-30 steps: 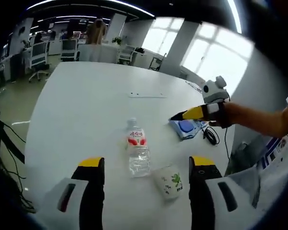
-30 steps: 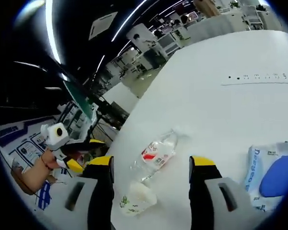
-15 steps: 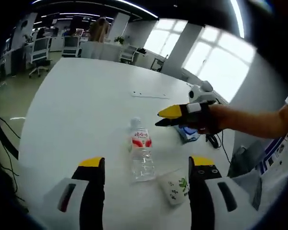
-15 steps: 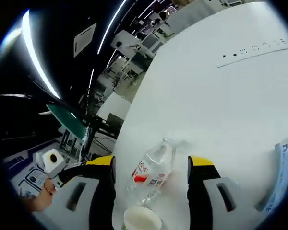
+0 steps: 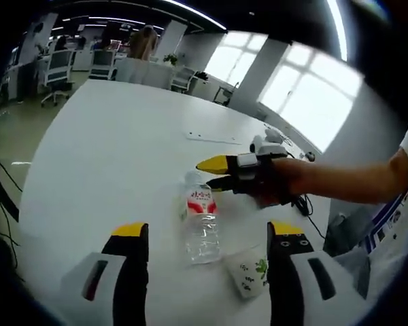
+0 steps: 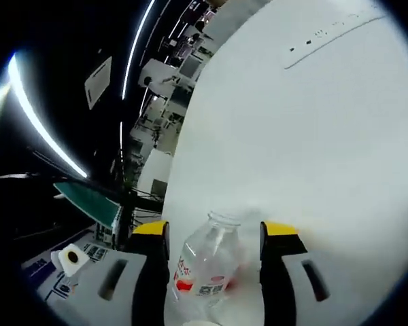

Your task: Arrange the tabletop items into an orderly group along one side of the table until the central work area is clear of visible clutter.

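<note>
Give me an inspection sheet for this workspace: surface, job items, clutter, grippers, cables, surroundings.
Surface: white table, mostly bare; thin seam line at its far part.
Job items: clear water bottle with red label lying on its side; paper cup with green print tipped beside it.
Clutter: nothing seen beyond those.
Grippers: right gripper reaching over the bottle's neck end, jaws apart, the bottle between them; left gripper open, hanging short of the bottle.
Cables: black cable at the table's right edge.
Surroundings: open office, chairs, bright windows.
</note>
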